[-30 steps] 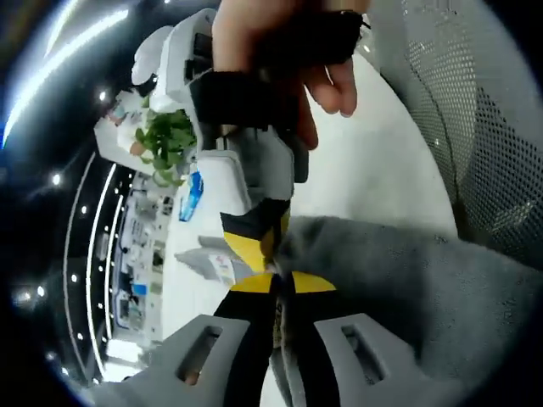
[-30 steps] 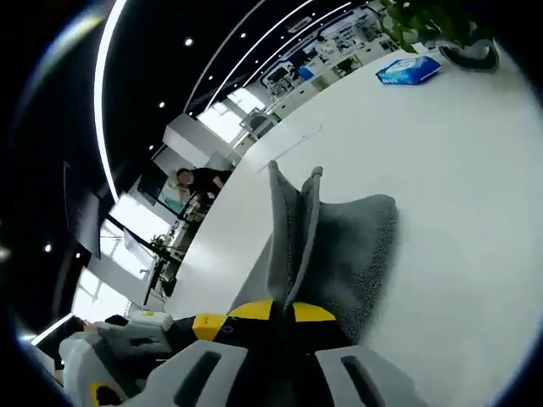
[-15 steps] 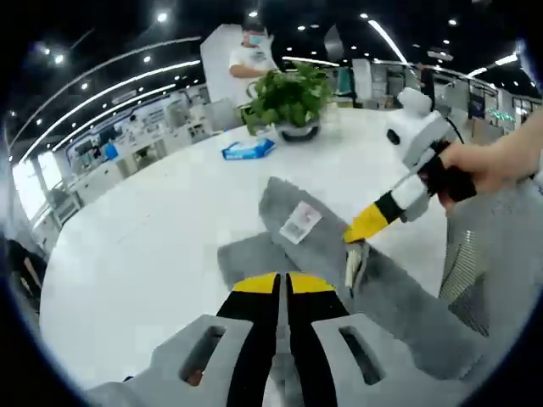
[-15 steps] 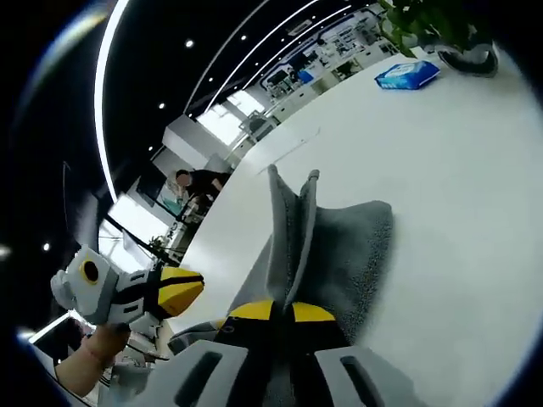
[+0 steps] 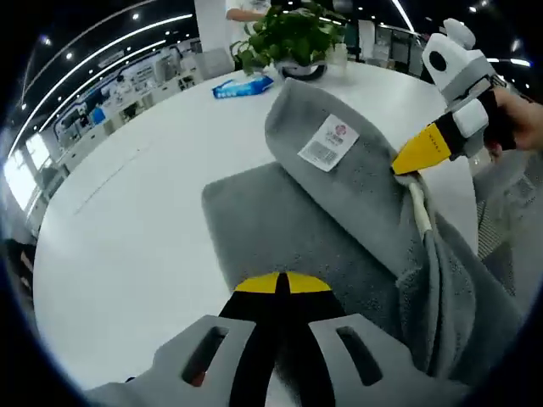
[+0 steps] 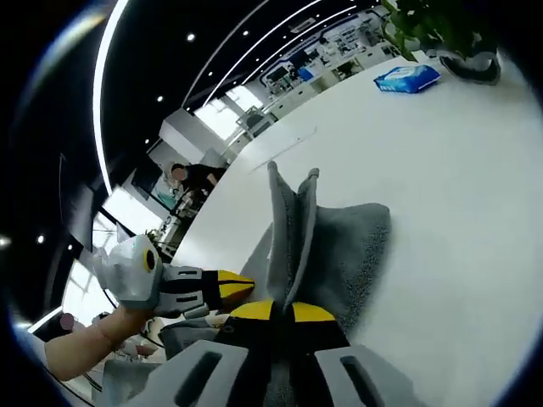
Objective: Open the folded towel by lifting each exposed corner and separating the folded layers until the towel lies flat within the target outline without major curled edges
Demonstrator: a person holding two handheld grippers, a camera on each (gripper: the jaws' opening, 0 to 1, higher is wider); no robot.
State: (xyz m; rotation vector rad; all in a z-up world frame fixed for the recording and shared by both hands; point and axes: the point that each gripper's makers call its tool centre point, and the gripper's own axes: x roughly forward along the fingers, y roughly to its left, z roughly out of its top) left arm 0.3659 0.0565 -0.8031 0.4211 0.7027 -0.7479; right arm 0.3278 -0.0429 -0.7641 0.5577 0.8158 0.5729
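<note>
Two layers of the grey terry towel (image 5: 305,246) lie on the round white bench (image 5: 127,229), and we hold an upper fold raised, its white sewn-in label (image 5: 327,142) facing up. In the right gripper view the same towel (image 6: 339,254) rises as a pinched ridge from our right hand-held gripper (image 6: 282,312), whose yellow-tipped jaws are clenched on the cloth. In the left gripper view that gripper (image 5: 407,165) comes in from the right, gripping the hem. Our left hand-held gripper (image 5: 280,287) has its jaws pressed together over the towel; we cannot tell whether any cloth is caught between them. In the right gripper view it (image 6: 246,284) hangs just beside the towel's near edge.

We judge the risk to be the lifted fold dragging the lower layer across the bench, or the hem slipping free and curling back. A blue wipes packet (image 5: 242,85) and a leafy green potted plant (image 5: 288,38) stand well apart. No target outline is visible, and the towel's near right side bunches out of sight.
</note>
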